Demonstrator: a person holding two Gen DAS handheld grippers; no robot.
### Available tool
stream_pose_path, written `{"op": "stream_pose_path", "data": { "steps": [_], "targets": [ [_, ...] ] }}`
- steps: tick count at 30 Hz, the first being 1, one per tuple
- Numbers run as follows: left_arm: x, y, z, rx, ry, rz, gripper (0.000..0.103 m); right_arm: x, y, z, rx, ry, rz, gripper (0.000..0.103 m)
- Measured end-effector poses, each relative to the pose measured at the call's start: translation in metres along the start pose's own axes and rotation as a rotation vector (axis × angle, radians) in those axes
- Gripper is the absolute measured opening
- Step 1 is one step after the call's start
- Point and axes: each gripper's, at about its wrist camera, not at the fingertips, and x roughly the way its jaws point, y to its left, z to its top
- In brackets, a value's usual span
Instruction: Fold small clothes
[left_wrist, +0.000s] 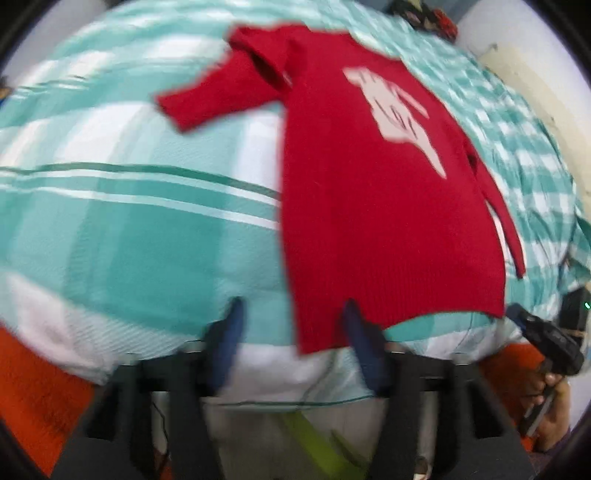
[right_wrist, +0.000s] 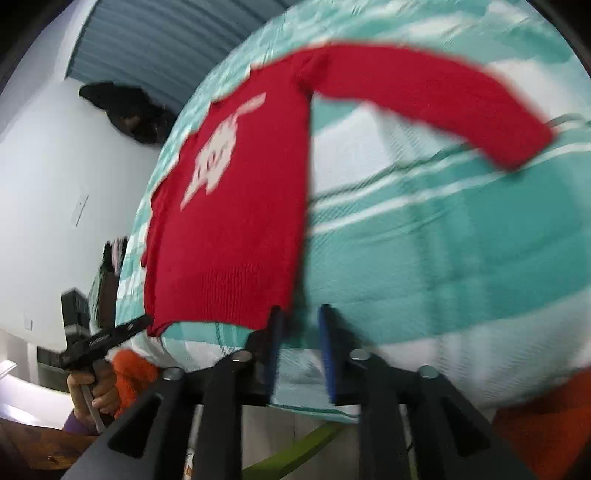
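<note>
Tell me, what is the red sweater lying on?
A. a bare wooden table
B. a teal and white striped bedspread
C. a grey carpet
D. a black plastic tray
B: the red sweater lies spread flat, white motif up, on the teal and white striped bedspread, one sleeve stretched out over the stripes.

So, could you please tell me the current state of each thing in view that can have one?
Red knitted sweater with a white motif: spread flat, unfolded, one sleeve stretched out sideways.
Teal and white striped bedspread: laid out under the sweater.
Left gripper: open, one finger at the hem corner, gripping nothing.
Right gripper: narrowly open at the other hem corner, nothing between its fingers.
</note>
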Motion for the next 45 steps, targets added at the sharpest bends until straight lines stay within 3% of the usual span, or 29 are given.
{"op": "stream_pose_path", "data": {
  "steps": [3,7,11,14,16,17,18,19,20,22,25,27,28,30,34,38,40,45],
  "targets": [
    [-0.023,0.018,-0.007,-0.037,-0.091,0.071,0.075,-0.05,-0.037,0.008,0.128,-0.197,-0.028,0.039],
    [-0.029,0.054,-0.008,-0.178,-0.132,0.069,0.075,-0.077,-0.106,0.025,0.404,-0.369,-0.038,0.041],
    [-0.02,0.067,-0.009,-0.241,-0.128,0.084,0.075,-0.07,-0.14,0.046,0.486,-0.419,0.002,0.042],
    [-0.016,0.064,-0.014,-0.213,-0.12,0.104,0.075,-0.057,-0.137,0.07,0.355,-0.363,0.009,0.042],
    [-0.015,0.063,-0.017,-0.179,-0.117,0.122,0.075,-0.038,-0.133,0.083,0.268,-0.227,0.0,0.042],
    [-0.014,0.061,-0.018,-0.161,-0.113,0.134,0.075,-0.031,-0.129,0.086,0.233,-0.172,0.005,0.037],
    [-0.015,0.061,-0.021,-0.15,-0.109,0.144,0.075,-0.026,-0.123,0.09,0.188,-0.12,-0.016,0.012],
    [-0.013,0.06,-0.021,-0.141,-0.103,0.153,0.075,-0.022,-0.114,0.093,0.125,-0.074,-0.087,0.006],
    [-0.011,0.059,-0.021,-0.135,-0.097,0.16,0.075,-0.022,-0.106,0.099,0.069,-0.048,-0.141,0.006],
    [-0.01,0.058,-0.021,-0.128,-0.094,0.17,0.075,-0.033,-0.095,0.11,0.012,-0.068,-0.223,0.006],
    [-0.01,0.059,-0.021,-0.133,-0.095,0.17,0.075,-0.053,-0.085,0.132,-0.065,-0.137,-0.436,0.007],
    [-0.01,0.06,-0.022,-0.138,-0.092,0.173,0.075,-0.05,-0.093,0.141,-0.047,-0.134,-0.487,0.017],
    [-0.009,0.061,-0.022,-0.139,-0.088,0.177,0.075,-0.048,-0.102,0.142,-0.012,-0.12,-0.482,0.031],
    [-0.009,0.061,-0.022,-0.141,-0.087,0.181,0.075,-0.052,-0.118,0.14,0.069,-0.131,-0.45,0.04],
    [-0.007,0.067,-0.024,-0.164,-0.079,0.181,0.075,-0.093,-0.137,0.112,0.292,-0.306,-0.264,0.04],
    [-0.002,0.069,-0.021,-0.192,-0.068,0.171,0.078,-0.078,-0.154,0.079,0.562,-0.289,0.005,0.04],
    [-0.001,0.067,-0.021,-0.192,-0.069,0.176,0.079,-0.063,-0.162,0.073,0.657,-0.303,0.049,0.041],
    [-0.003,0.07,-0.025,-0.193,-0.069,0.172,0.079,-0.038,-0.177,0.075,0.761,-0.48,0.107,0.046]
  ]
}}
